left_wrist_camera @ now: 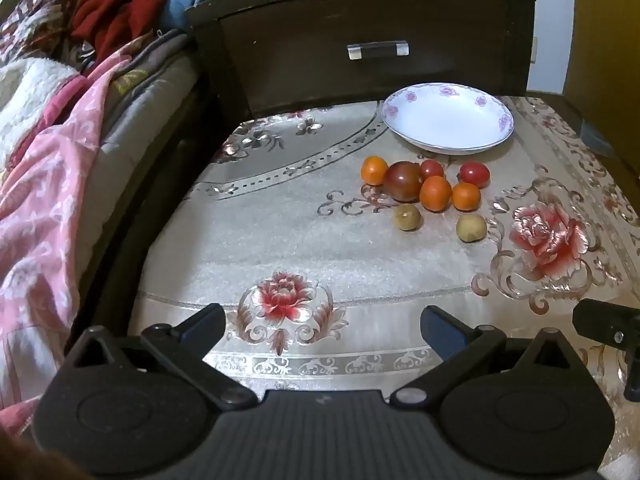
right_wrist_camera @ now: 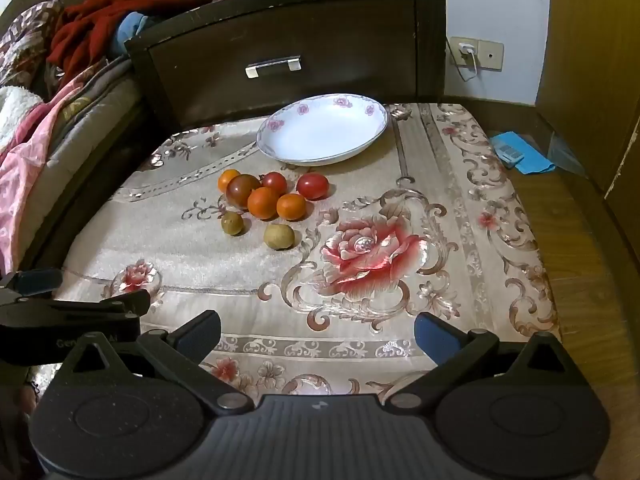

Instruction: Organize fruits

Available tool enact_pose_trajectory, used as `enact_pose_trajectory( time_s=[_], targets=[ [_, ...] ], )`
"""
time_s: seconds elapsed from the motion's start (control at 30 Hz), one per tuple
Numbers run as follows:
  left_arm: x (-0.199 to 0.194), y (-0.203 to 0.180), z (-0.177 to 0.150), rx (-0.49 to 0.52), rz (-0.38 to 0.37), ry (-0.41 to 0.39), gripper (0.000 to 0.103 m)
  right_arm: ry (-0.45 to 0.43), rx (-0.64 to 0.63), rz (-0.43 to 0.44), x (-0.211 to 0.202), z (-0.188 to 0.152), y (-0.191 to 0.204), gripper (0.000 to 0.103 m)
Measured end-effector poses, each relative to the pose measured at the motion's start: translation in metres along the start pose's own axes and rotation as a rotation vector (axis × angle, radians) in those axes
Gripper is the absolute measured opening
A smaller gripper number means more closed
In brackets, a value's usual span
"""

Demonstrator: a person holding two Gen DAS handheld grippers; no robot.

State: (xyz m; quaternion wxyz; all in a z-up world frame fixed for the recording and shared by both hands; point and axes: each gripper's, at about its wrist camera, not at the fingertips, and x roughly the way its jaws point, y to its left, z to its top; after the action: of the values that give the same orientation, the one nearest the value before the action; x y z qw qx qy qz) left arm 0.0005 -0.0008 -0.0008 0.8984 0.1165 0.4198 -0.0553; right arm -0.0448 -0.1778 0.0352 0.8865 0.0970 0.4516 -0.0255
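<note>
A white plate with pink flowers stands empty at the back of the floral cloth. In front of it lies a cluster of small fruits: three orange ones, a dark brownish tomato, two red tomatoes and two tan-green round fruits. My left gripper is open and empty, low over the cloth's near edge. My right gripper is open and empty, also near the front edge; the fruits lie ahead of both.
A dark wooden nightstand with a drawer handle rises behind the plate. A bed with pink blankets is at the left. A blue cloth lies on the wooden floor at the right. The left gripper's body shows in the right wrist view.
</note>
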Motion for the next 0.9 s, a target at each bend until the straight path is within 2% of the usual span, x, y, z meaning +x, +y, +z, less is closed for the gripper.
enact_pose_trajectory(
  time_s=[0.1, 0.17, 0.27, 0.9],
  targets=[
    [-0.001, 0.01, -0.002, -0.035, -0.034, 0.001, 0.103, 0.002, -0.002, 0.004, 0.0, 0.0, 0.0, 0.096],
    [0.003, 0.001, -0.001, -0.015, -0.009, 0.014, 0.103, 0.004, -0.006, 0.004, 0.0, -0.001, 0.001, 0.096],
    [0.005, 0.001, 0.006, -0.016, -0.015, 0.042, 0.103, 0.006, -0.007, 0.002, 0.0, 0.0, 0.001, 0.096],
    [0.008, 0.003, 0.0, -0.034, -0.045, 0.058, 0.103, 0.02, -0.014, -0.02, 0.003, 0.001, 0.002, 0.096]
  ],
)
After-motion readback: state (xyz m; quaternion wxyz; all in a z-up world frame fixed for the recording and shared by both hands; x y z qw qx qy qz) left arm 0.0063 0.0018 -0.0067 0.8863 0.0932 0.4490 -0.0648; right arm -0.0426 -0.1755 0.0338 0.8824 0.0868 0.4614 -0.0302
